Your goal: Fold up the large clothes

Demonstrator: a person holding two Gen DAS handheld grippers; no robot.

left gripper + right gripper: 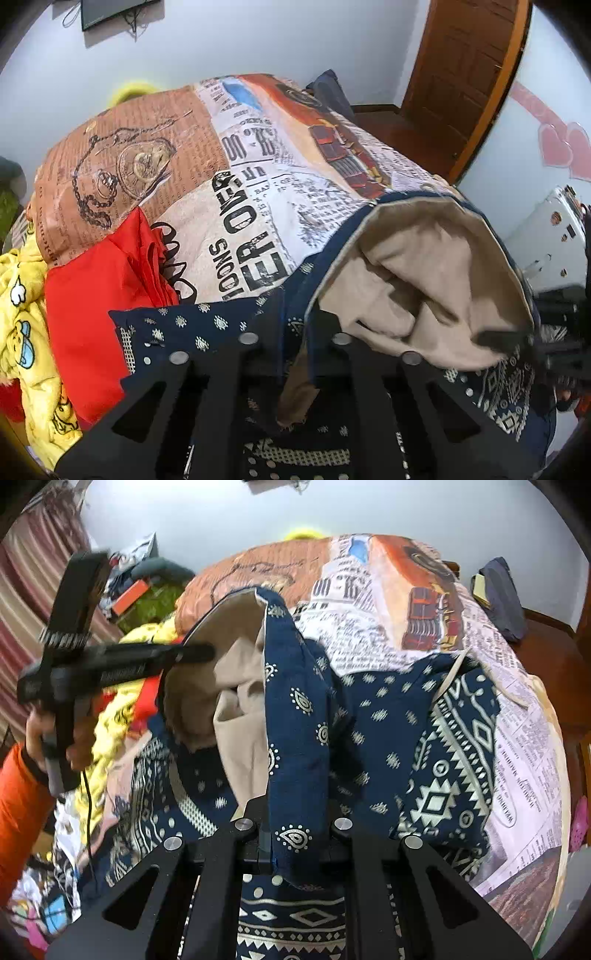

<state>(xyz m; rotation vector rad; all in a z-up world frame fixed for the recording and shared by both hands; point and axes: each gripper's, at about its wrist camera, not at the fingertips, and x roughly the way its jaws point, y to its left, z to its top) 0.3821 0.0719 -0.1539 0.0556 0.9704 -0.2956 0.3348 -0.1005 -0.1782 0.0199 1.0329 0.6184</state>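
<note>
I am holding my right gripper (295, 843) closed, its jaws pinching a fold of the navy patterned garment (373, 716) that is rising toward twelve o'clock in the right wrist view. My left gripper (295, 341) is also closed, clamping an edge of the same garment (192, 328) where its beige lining (424, 266) is turning outward. From the right wrist camera I am seeing the left gripper at nine o'clock, blurred, with the person's hand (40, 734) wrapping its handle and an orange sleeve (18, 805) trailing toward eight o'clock. The garment is stretching between my two grippers and draping over the bed cover (258, 192), which is printed like old newspaper. In the left wrist view a red cloth (96, 306) is lying at nine o'clock beside the garment, with a yellow cartoon-print cloth (26, 325) just past it. A wooden door (465, 81) is standing at one o'clock.
</note>
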